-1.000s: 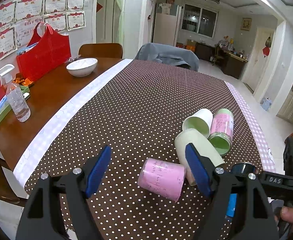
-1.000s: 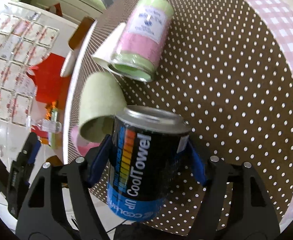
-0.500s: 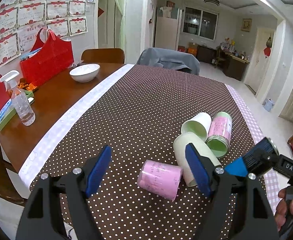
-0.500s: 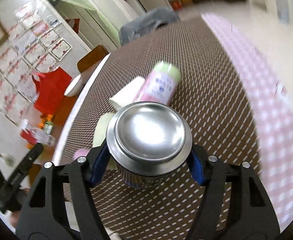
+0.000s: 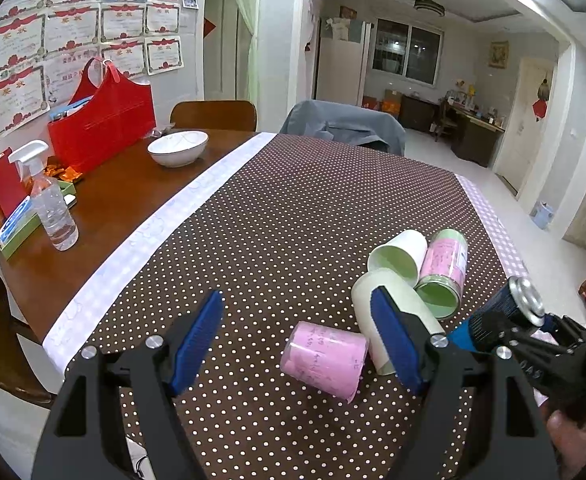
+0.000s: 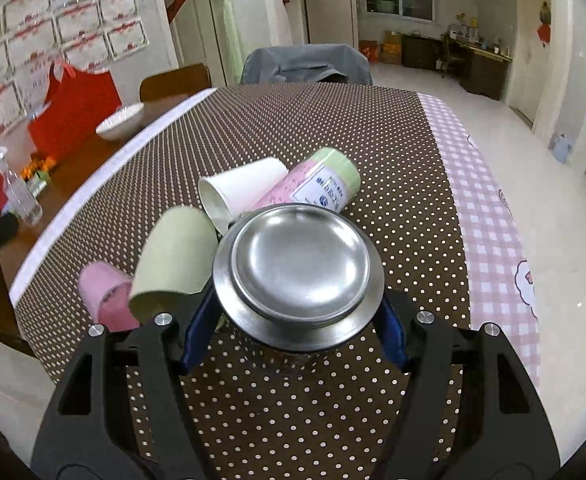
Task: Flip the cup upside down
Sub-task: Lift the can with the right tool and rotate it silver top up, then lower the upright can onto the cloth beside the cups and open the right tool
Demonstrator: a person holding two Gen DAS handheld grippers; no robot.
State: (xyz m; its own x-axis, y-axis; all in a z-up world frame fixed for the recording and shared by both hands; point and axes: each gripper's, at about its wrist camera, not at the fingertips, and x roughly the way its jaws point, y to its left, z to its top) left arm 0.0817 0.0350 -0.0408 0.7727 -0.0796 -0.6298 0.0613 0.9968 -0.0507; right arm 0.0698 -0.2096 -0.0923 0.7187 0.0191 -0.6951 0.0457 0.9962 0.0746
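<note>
My right gripper (image 6: 297, 312) is shut on a blue and black can-shaped cup (image 6: 299, 272), whose round metal end faces the camera. In the left wrist view this cup (image 5: 501, 310) hangs tilted over the table's right side. My left gripper (image 5: 293, 312) is open above the dotted tablecloth (image 5: 293, 208), holding nothing. Just beyond its fingers a pink cup (image 5: 325, 362) lies on its side. A pale green cup (image 5: 363, 292), a white cup (image 5: 399, 256) and a pink and green canister (image 5: 443, 268) also lie tipped over together.
A white bowl (image 5: 177, 147), a red bag (image 5: 101, 128) and a spray bottle (image 5: 51, 212) stand on the bare wood at the left. Chairs (image 5: 213, 114) stand at the far end. The pink checked cloth border (image 6: 489, 216) marks the right edge.
The right gripper has turned the cup from label side showing to metal end facing its camera. The left gripper stayed open and drew back slightly.
</note>
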